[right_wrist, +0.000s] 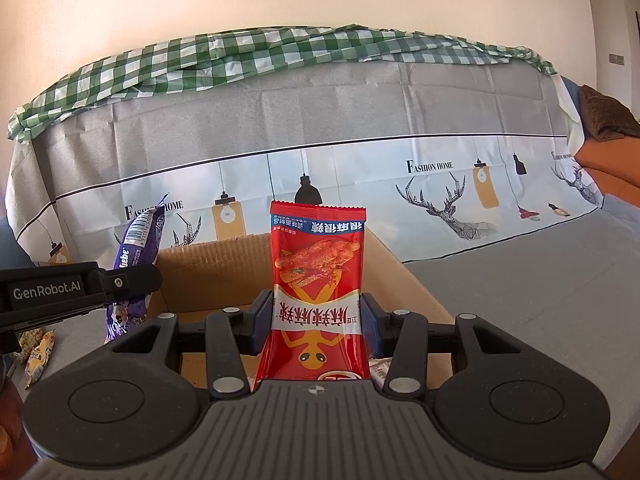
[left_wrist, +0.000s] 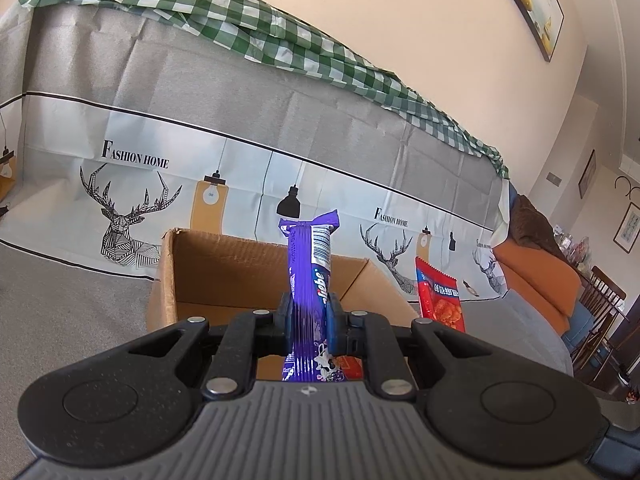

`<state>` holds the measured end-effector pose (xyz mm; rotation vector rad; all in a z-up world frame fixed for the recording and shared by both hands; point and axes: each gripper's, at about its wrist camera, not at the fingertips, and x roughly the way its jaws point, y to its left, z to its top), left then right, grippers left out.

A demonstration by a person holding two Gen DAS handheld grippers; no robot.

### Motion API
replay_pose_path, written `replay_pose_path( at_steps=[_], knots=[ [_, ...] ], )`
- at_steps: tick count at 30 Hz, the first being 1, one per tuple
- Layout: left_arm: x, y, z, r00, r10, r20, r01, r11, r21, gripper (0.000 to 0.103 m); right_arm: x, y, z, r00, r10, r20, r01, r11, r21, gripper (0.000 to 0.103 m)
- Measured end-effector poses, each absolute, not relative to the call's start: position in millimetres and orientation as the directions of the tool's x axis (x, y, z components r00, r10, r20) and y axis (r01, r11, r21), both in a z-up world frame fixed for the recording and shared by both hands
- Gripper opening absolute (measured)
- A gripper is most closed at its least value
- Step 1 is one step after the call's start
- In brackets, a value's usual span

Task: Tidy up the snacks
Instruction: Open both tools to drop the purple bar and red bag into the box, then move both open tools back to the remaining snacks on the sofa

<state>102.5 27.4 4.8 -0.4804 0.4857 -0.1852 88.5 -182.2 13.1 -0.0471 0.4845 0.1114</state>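
My left gripper (left_wrist: 310,320) is shut on a purple snack bar (left_wrist: 308,264) and holds it upright above the open cardboard box (left_wrist: 208,268). My right gripper (right_wrist: 316,320) is shut on a red snack packet (right_wrist: 318,280) and holds it upright over the same box (right_wrist: 216,276). The red packet (left_wrist: 440,300) shows to the right in the left wrist view. The left gripper (right_wrist: 120,284) with the purple bar (right_wrist: 136,248) shows at the left in the right wrist view. The box floor is mostly hidden.
The box stands on a grey-covered sofa seat (right_wrist: 540,280). Behind it rises the backrest under a deer-print cover (left_wrist: 132,208) and a green checked cloth (left_wrist: 240,20). Small yellow snack packets (right_wrist: 38,354) lie left of the box. Chairs (left_wrist: 600,320) stand at far right.
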Motion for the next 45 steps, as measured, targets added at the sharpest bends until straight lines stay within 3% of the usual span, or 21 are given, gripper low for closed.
replay_pose_path(
  at_steps=[13, 15, 17, 18, 31, 38, 45],
  knots=[
    [103, 31, 5, 0.865, -0.293, -0.407, 0.054, 0.862, -0.505, 0.017, 88, -182, 13, 0.879, 0.101, -0.465, -0.125, 0.992, -0.021, 0.049],
    [106, 33, 2, 0.853, -0.306, -0.423, 0.044, 0.849, -0.526, 0.024, 90, -181, 12, 0.869, 0.109, -0.482, -0.134, 0.991, -0.017, 0.051],
    [108, 37, -2, 0.846, -0.311, -0.434, 0.024, 0.835, -0.550, 0.030, 90, -179, 11, 0.867, 0.095, -0.489, -0.127, 0.991, -0.031, 0.073],
    [108, 38, -3, 0.846, -0.306, -0.437, 0.015, 0.832, -0.554, 0.030, 90, -178, 11, 0.869, 0.090, -0.486, -0.122, 0.992, -0.035, 0.075],
    [101, 69, 1, 0.855, -0.183, -0.485, -0.084, 0.874, -0.478, 0.030, 86, -154, 11, 0.876, 0.122, -0.466, -0.144, 0.989, -0.012, 0.077],
    [97, 142, -3, 0.808, 0.025, -0.588, -0.298, 0.878, -0.373, 0.023, 73, -112, 9, 0.858, 0.257, -0.446, -0.264, 0.963, 0.047, 0.042],
    [82, 239, -16, 0.728, 0.134, -0.672, -0.501, 0.774, -0.388, 0.023, 52, -55, 2, 0.804, 0.414, -0.426, -0.431, 0.900, 0.061, 0.039]
  ],
)
